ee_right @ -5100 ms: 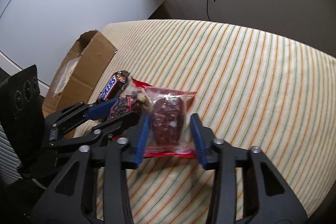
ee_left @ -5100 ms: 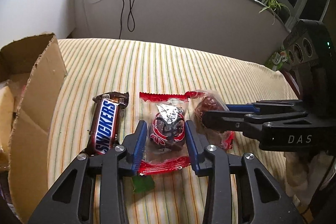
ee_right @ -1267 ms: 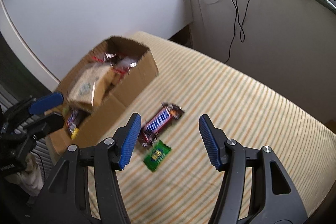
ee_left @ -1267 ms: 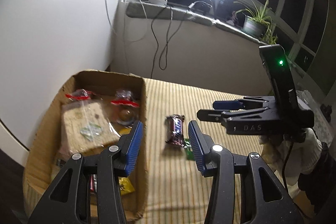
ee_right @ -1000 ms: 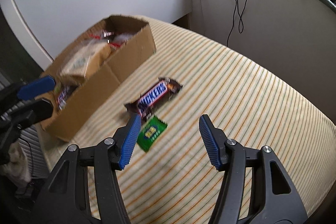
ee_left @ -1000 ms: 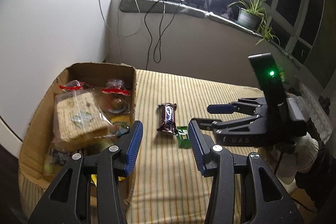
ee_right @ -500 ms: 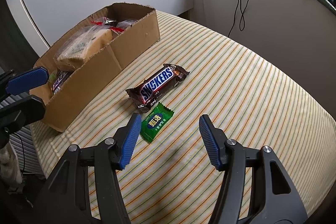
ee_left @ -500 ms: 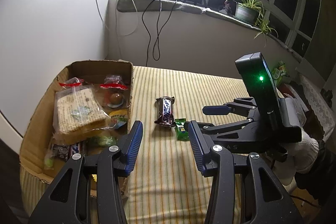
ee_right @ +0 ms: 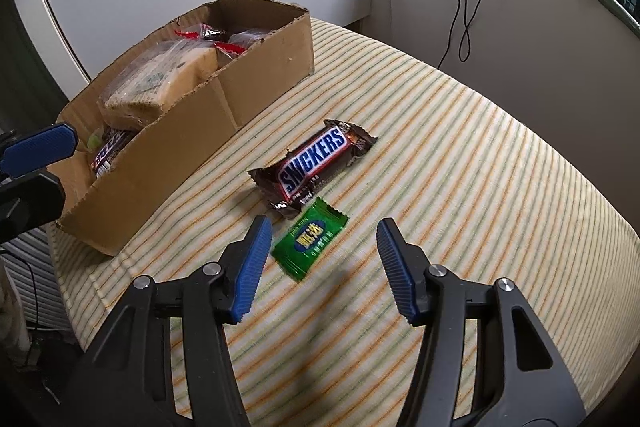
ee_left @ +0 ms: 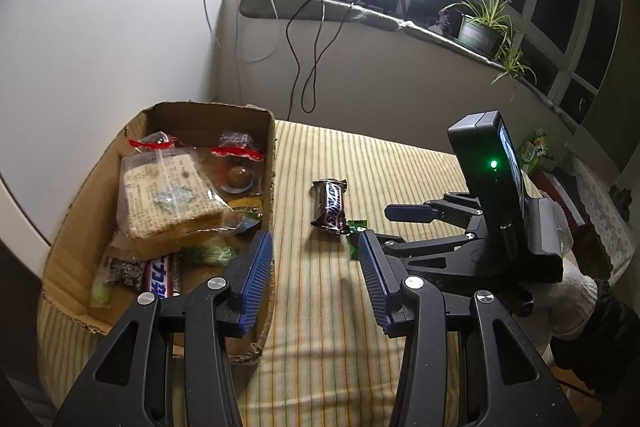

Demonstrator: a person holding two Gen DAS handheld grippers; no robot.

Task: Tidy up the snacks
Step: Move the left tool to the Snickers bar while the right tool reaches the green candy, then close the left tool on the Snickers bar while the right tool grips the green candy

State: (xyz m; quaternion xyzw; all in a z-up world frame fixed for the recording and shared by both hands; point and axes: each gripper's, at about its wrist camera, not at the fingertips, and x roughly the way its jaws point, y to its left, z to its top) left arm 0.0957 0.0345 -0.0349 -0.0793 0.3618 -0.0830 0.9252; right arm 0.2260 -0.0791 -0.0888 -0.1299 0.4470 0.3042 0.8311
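Note:
A Snickers bar (ee_right: 316, 163) and a small green candy packet (ee_right: 309, 243) lie side by side on the striped tablecloth (ee_right: 460, 187). A cardboard box (ee_right: 192, 131) to their left holds several wrapped snacks. My right gripper (ee_right: 322, 251) is open and empty, hovering just above and in front of the green packet. My left gripper (ee_left: 314, 267) is open and empty, held above the cloth beside the box (ee_left: 272, 167). The bar (ee_left: 330, 206) and the packet (ee_left: 354, 231) lie beyond it. The right gripper also shows in the left wrist view (ee_left: 404, 227).
The box holds a bagged cracker pack (ee_left: 168, 195), red-sealed sweets (ee_left: 236, 167) and another Snickers bar (ee_left: 162, 279). A grey wall with hanging cables (ee_left: 308, 67) stands behind the table. The table edge (ee_right: 80, 307) drops off at the near left.
Both grippers, earlier shut around red-sealed sweets on the cloth, are now open and empty; those sweets lie in the box. The right gripper has moved down toward the green packet.

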